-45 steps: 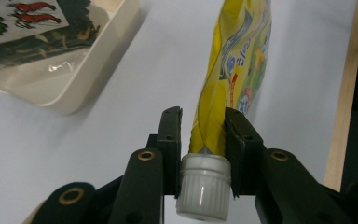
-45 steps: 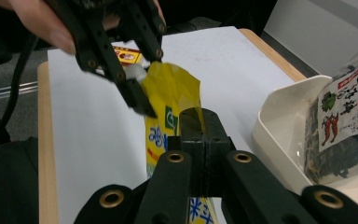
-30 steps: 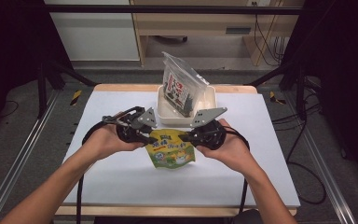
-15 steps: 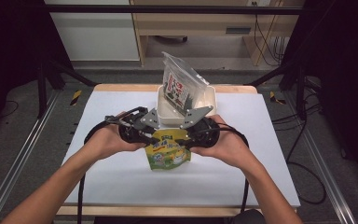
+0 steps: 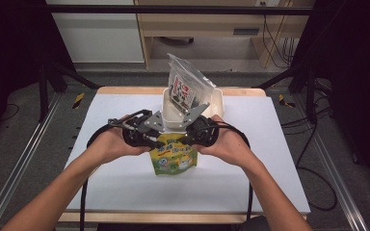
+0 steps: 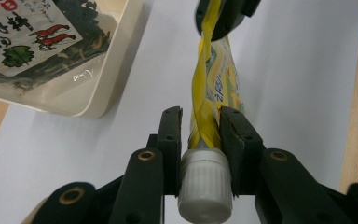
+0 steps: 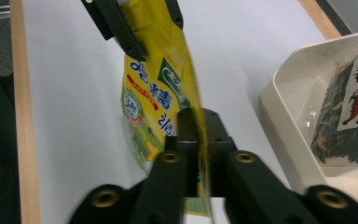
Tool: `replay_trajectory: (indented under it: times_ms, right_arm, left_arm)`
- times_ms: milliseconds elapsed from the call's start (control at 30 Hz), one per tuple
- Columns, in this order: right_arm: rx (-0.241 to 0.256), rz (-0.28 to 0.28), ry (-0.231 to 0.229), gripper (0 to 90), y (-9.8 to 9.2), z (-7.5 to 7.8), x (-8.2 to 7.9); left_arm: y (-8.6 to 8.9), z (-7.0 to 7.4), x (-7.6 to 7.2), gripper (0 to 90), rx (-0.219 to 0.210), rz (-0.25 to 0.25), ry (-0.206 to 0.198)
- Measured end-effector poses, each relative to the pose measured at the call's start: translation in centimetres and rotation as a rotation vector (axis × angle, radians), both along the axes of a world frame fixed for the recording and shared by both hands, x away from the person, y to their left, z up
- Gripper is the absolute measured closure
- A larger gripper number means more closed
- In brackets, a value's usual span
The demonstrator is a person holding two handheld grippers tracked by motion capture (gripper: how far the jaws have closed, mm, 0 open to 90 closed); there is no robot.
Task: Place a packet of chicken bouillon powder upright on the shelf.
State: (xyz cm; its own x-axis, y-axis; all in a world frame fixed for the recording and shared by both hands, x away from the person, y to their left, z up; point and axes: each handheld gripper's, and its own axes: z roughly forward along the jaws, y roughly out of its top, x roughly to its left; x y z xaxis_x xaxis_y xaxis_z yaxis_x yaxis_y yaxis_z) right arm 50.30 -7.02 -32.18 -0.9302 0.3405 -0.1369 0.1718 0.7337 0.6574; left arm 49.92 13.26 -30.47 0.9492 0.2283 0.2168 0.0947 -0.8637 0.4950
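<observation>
The left gripper (image 5: 150, 138) pinches the yellow spouted pouch (image 5: 173, 157) just below its white screw cap (image 6: 204, 183), jaws pressed onto the neck so the heavy end cannot sag. The pouch hangs upright between both hands, lifted just above the white table (image 5: 270, 159). The right gripper (image 5: 187, 137) clamps the opposite top corner, keeping it level, probably for carrying to the cream tub (image 5: 169, 114) just behind, where a seaweed packet (image 5: 185, 91) stands.

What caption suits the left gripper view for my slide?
Left hand-held gripper clamps yellow pouch just above its white cap, tub alongside.
</observation>
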Motion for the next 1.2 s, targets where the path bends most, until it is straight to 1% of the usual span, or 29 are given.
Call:
replay_trajectory:
  times_ms: [33, 67, 100, 133, 167, 200, 233, 267, 333, 367, 400, 433, 467, 600, 633, 667, 700, 733, 767, 867, 933, 1033, 1067, 1100, 1133, 1167, 1200]
  right_arm:
    - [0.008, -0.008, 0.024, 90.0, -0.1, 0.0, -0.1]
    - [0.008, -0.006, 0.031, 90.0, -0.1, 0.1, -0.1]
    - [0.005, -0.01, 0.037, 90.0, -0.1, 0.1, -0.2]
    - [-0.001, -0.012, 0.041, 90.0, -0.3, 0.2, -0.2]
    - [-0.001, -0.012, 0.041, 90.0, -0.3, 0.2, -0.2]
    - [0.006, -0.034, 0.05, 90.0, -0.8, 0.6, -0.5]
    - [0.01, -0.041, 0.049, 90.0, -1.1, 0.8, -0.6]
    - [0.015, -0.05, 0.05, 90.0, -1.4, 1.0, -0.8]
    - [0.02, -0.08, 0.042, 90.0, -2.3, 1.6, -1.1]
    - [0.029, -0.095, 0.042, 90.0, -2.8, 1.9, -1.2]
    - [0.029, -0.095, 0.042, 90.0, -2.8, 1.9, -1.2]
    - [0.052, -0.131, 0.043, 90.0, -4.1, 2.5, -1.3]
    - [0.055, -0.148, 0.043, 90.0, -4.6, 2.7, -1.3]
    - [0.07, -0.223, 0.043, 90.0, -6.8, 3.4, -1.3]
    - [0.073, -0.243, 0.046, 90.0, -7.2, 3.5, -1.3]
    - [0.076, -0.26, 0.043, 90.0, -7.8, 3.6, -1.4]
    - [0.076, -0.273, 0.04, 90.0, -8.1, 3.7, -1.4]
    - [0.085, -0.29, 0.036, 90.0, -8.6, 3.7, -1.3]
    - [0.096, -0.319, 0.039, 90.0, -9.2, 3.8, -1.3]
    - [0.111, -0.37, 0.034, 90.0, -10.4, 4.0, -1.2]
    - [0.119, -0.402, 0.036, 90.0, -11.1, 4.2, -1.2]
    - [0.127, -0.446, 0.035, 90.0, -12.0, 4.6, -1.2]
    - [0.127, -0.46, 0.036, 90.0, -12.3, 4.7, -1.2]
    - [0.126, -0.474, 0.039, 90.0, -12.5, 4.8, -1.2]
    - [0.131, -0.487, 0.038, 90.0, -12.7, 4.9, -1.3]
    - [0.13, -0.493, 0.037, 90.0, -12.9, 5.0, -1.3]
    - [0.131, -0.501, 0.036, 90.0, -13.1, 5.1, -1.3]
  left_arm:
    - [0.2, 0.1, 0.0, 68.3, -0.021, 0.008, -0.001]
    - [0.3, 0.2, 0.0, 64.3, -0.032, 0.02, -0.016]
    - [0.5, 0.4, 0.0, 56.8, -0.057, 0.035, -0.03]
    - [0.8, 0.7, 0.0, 48.8, -0.071, 0.044, -0.038]
    - [0.8, 0.7, 0.0, 41.9, -0.071, 0.044, -0.038]
    - [1.1, 0.9, 0.0, 31.9, -0.105, 0.072, -0.043]
    - [1.6, 1.2, -0.1, 27.2, -0.131, 0.099, -0.047]
    - [1.9, 1.2, -0.1, 24.9, -0.145, 0.115, -0.051]
    - [2.5, 1.0, -0.3, 19.1, -0.159, 0.147, -0.062]
    - [2.8, 0.8, -0.4, 16.4, -0.171, 0.162, -0.061]
    - [2.8, 0.8, -0.4, 14.8, -0.171, 0.162, -0.061]
    - [3.3, 0.3, -0.6, 13.5, -0.184, 0.188, -0.069]
    - [3.5, 0.0, -0.6, 12.3, -0.179, 0.202, -0.069]
    - [4.0, -1.5, -1.0, 9.0, -0.203, 0.261, -0.042]
    - [4.0, -1.5, -1.0, 8.7, -0.203, 0.261, -0.042]
    - [4.2, -2.1, -1.3, 8.3, -0.202, 0.281, -0.049]
    - [4.3, -2.4, -1.4, 8.0, -0.195, 0.289, -0.057]
    - [4.3, -2.4, -1.4, 7.9, -0.195, 0.289, -0.057]
    - [4.4, -2.9, -1.5, 7.7, -0.199, 0.315, -0.065]
    - [4.7, -3.6, -1.7, 7.5, -0.23, 0.348, -0.07]
    - [4.9, -4.3, -1.8, 7.7, -0.238, 0.368, -0.08]
    - [5.2, -5.3, -2.0, 7.7, -0.244, 0.392, -0.084]
    - [5.3, -5.7, -2.1, 7.8, -0.255, 0.401, -0.084]
    - [5.3, -5.7, -2.1, 7.8, -0.255, 0.401, -0.084]
    - [5.5, -6.0, -2.2, 7.8, -0.257, 0.406, -0.086]
    - [5.7, -6.8, -2.3, 7.8, -0.255, 0.415, -0.092]
    - [5.8, -7.1, -2.5, 7.7, -0.243, 0.416, -0.091]
